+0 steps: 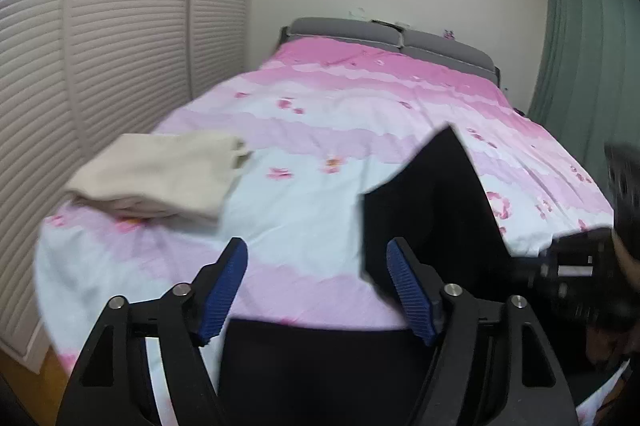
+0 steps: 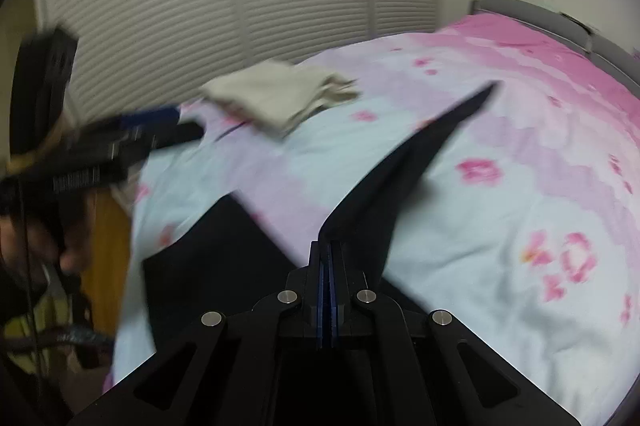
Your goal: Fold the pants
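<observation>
A: The bed [image 1: 320,129] wears a pink floral cover; folded beige cloth [image 1: 160,177] lies near the shutters.

B: Right tongs [image 2: 330,250] pinch the black pants [image 2: 400,165], lifting them off the bed; left tongs [image 1: 316,266] gape empty.

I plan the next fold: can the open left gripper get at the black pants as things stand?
Probably yes: the left gripper stands open, the black pants lie just beside its right finger, and nothing lies between.
</observation>
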Demonstrator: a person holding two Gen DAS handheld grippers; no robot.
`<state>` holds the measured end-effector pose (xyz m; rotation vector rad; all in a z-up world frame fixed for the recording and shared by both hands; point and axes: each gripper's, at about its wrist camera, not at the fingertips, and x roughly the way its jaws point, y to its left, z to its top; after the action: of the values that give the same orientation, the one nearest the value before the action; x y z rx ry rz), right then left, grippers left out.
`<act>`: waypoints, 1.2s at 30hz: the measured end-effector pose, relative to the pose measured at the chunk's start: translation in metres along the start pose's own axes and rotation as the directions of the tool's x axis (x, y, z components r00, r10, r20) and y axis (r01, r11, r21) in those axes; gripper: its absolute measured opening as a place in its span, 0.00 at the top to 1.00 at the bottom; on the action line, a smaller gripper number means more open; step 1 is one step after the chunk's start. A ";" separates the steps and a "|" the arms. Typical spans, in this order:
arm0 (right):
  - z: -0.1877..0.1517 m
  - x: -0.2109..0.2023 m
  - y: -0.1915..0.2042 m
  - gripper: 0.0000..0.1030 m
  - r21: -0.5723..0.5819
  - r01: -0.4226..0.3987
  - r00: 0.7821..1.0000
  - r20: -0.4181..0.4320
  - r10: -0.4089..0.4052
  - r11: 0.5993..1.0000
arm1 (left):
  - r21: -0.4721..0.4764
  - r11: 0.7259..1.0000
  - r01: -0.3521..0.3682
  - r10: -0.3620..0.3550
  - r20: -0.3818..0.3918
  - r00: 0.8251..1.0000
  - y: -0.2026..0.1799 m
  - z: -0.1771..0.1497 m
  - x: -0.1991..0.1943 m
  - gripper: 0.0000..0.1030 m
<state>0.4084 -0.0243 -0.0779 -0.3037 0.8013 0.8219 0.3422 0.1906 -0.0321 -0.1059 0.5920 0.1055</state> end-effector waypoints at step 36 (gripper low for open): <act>-0.117 0.009 0.129 0.59 0.107 0.057 0.995 0.075 -0.065 0.993 | -0.021 0.998 -0.053 0.051 -0.076 0.996 0.064 -0.118 -0.066 0.29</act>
<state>0.2547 0.0036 -0.1561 -0.2008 0.7552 0.7278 0.2147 0.2342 -0.0968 -0.1174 0.6693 0.1593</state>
